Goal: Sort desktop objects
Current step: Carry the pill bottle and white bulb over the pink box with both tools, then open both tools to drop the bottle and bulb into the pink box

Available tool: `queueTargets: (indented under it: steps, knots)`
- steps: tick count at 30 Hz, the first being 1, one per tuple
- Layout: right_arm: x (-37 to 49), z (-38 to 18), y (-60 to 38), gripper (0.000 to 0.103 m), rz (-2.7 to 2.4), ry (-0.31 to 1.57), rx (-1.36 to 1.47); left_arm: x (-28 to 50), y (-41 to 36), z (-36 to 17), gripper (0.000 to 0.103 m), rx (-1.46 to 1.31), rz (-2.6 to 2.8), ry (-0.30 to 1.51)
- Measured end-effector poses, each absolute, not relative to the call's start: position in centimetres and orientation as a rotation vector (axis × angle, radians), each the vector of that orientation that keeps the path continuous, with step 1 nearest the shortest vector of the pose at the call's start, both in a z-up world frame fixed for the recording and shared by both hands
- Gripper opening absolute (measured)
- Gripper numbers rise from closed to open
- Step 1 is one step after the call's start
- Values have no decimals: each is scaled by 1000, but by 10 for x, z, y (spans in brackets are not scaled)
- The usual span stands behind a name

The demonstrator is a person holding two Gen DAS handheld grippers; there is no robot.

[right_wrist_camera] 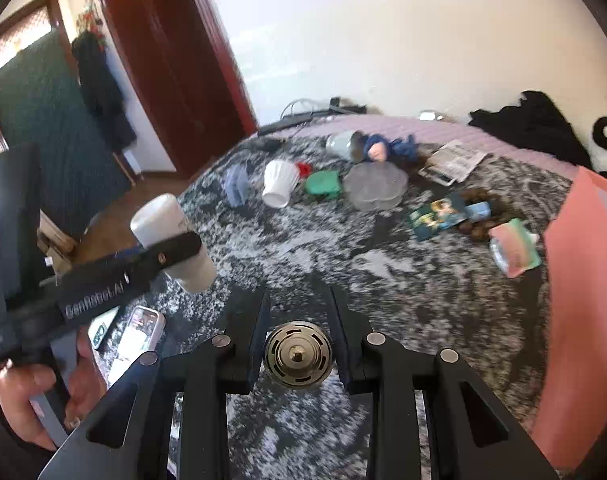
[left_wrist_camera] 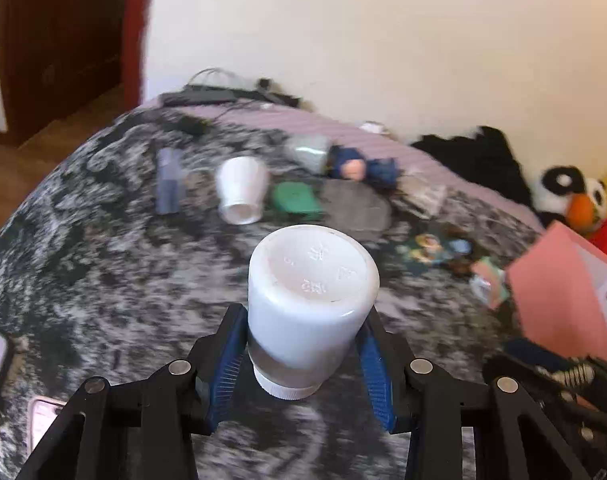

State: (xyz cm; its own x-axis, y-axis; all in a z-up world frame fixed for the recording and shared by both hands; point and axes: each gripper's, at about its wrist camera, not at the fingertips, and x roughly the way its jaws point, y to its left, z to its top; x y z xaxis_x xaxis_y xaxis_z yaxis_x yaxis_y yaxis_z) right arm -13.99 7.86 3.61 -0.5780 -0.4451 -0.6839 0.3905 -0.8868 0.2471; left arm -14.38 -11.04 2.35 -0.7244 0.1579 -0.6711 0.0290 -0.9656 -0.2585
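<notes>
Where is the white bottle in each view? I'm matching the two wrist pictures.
Left wrist: white bottle lower centre, clamped in the left gripper, base toward the camera.
Right wrist: same bottle at left, held above the blanket's edge.
Shared landmark: the green case beside the tipped white cup.

Dark red door (right_wrist_camera: 175, 60), white wall (right_wrist_camera: 383, 40), black clothing (right_wrist_camera: 531, 128), plush panda (left_wrist_camera: 569, 194)

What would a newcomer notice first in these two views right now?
Front and centre, the left claw clamps a white bottle, base toward the camera. The right claw holds a round metal disc. Behind both, a white cup lies tipped on the mottled blanket.
</notes>
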Motion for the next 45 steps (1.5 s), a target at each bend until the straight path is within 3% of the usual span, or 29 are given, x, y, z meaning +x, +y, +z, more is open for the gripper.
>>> queueTargets:
  steps: [23,38,45]
  knots:
    - [-77,119,239,31,-2680,-259,846,-121,62,97,46,-888,2635,-223]
    - [-67,134,394,31,-2942,-538,767,-144,223,112,46,-873,2414,-81]
    - [-75,116,470,31,-3041,-698,829,-167,287,93,46,-929,2343,9]
